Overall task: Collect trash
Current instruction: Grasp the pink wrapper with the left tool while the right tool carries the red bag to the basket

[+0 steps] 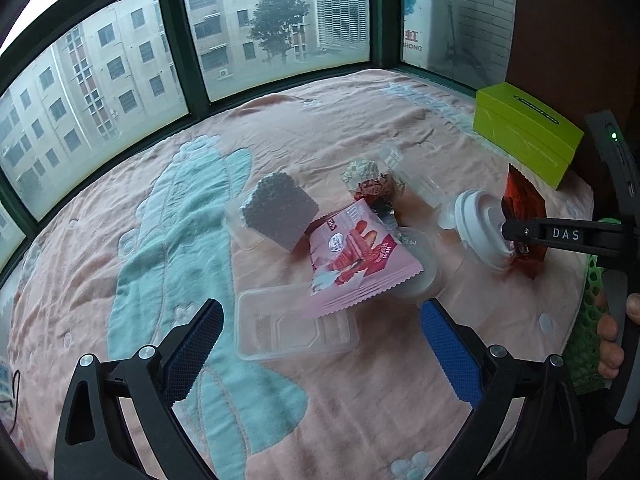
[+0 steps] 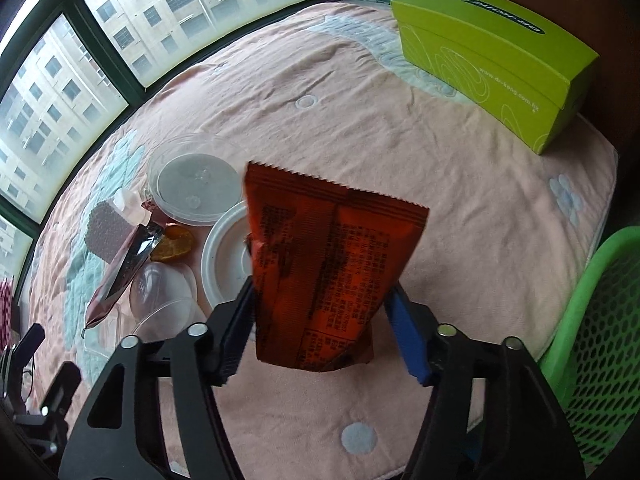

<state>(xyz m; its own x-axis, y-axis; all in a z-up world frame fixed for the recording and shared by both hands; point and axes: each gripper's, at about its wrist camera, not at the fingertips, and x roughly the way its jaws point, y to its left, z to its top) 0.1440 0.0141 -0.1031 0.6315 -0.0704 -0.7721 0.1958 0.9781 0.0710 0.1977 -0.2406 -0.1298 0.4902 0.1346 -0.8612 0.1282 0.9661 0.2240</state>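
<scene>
1. Nearest the right wrist camera, the right gripper (image 2: 320, 300) is clamped on an orange-red snack wrapper (image 2: 332, 264). Its black finger presses the wrapper's left edge and its blue-padded finger the right edge, and the wrapper stands upright between them, its serrated top edge uppermost.
2. Nearest the left wrist camera, the left gripper (image 1: 320, 312) has its jaws spread wide and grasps nothing. Its fingertips straddle a clear plastic tray (image 1: 296, 324) that lies on the pink blanket (image 1: 360, 380), without touching it.
3. Partly over the tray's far edge lies a pink snack packet (image 1: 352, 260). Just right of it sit clear plastic cups (image 1: 424, 264).
4. Beyond the packet are a grey honeycomb foam block (image 1: 280, 208), a crumpled foil wrapper (image 1: 368, 180) and a clear bottle (image 1: 400, 168).
5. To the right in the left wrist view, a white round lid (image 1: 480, 224) lies just beside the right gripper's tip, where the orange-red wrapper is pinched.
6. In the right wrist view the lid lies left of the wrapper, with a piece of orange peel (image 2: 174, 246) and a clear round container (image 2: 196, 180) further left.
7. A green mesh basket (image 2: 600, 344) stands at the blanket's right edge.
8. Farthest back, a lime-green box (image 2: 492, 56) sits near the dark green window frame (image 1: 176, 40).
</scene>
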